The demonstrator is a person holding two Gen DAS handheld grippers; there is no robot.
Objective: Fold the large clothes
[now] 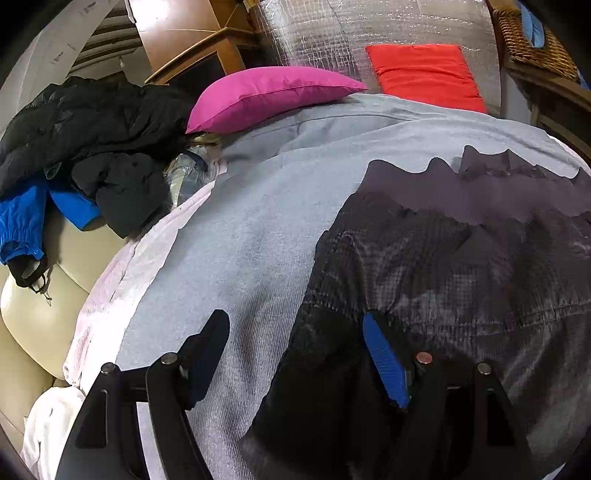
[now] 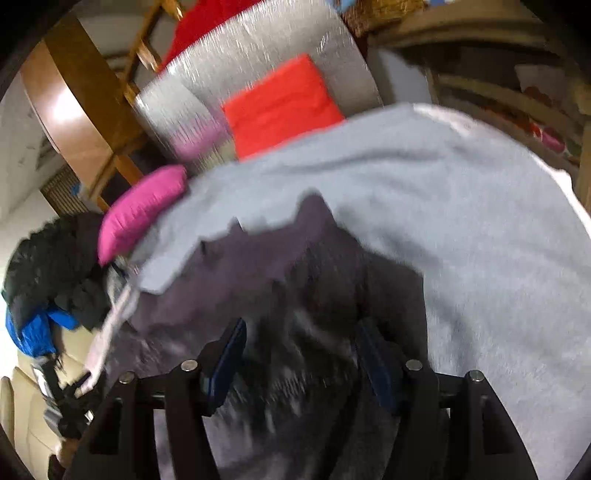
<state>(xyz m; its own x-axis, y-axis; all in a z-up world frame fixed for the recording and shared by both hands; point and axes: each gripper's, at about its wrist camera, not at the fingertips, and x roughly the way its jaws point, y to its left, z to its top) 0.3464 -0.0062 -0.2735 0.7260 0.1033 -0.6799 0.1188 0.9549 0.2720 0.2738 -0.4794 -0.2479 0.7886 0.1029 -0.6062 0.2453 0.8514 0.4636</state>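
A dark grey checked garment [image 1: 461, 258] lies spread on a light grey blanket [image 1: 240, 240]. In the right wrist view the garment [image 2: 295, 295] is blurred by motion and the blanket [image 2: 461, 221] lies behind it. My left gripper [image 1: 295, 332] is open, its jaws wide apart just above the garment's left edge, holding nothing. My right gripper [image 2: 299, 350] is open over the garment's middle, with dark fabric showing between the jaws; I cannot tell if it touches the cloth.
A pink pillow [image 1: 266, 96] and a red cushion [image 1: 424, 74] lie at the far end against a silver mat [image 1: 332, 33]. A pile of black and blue jackets [image 1: 81, 147] sits left on a beige sofa [image 1: 33, 314]. A wicker basket [image 1: 535, 40] stands far right.
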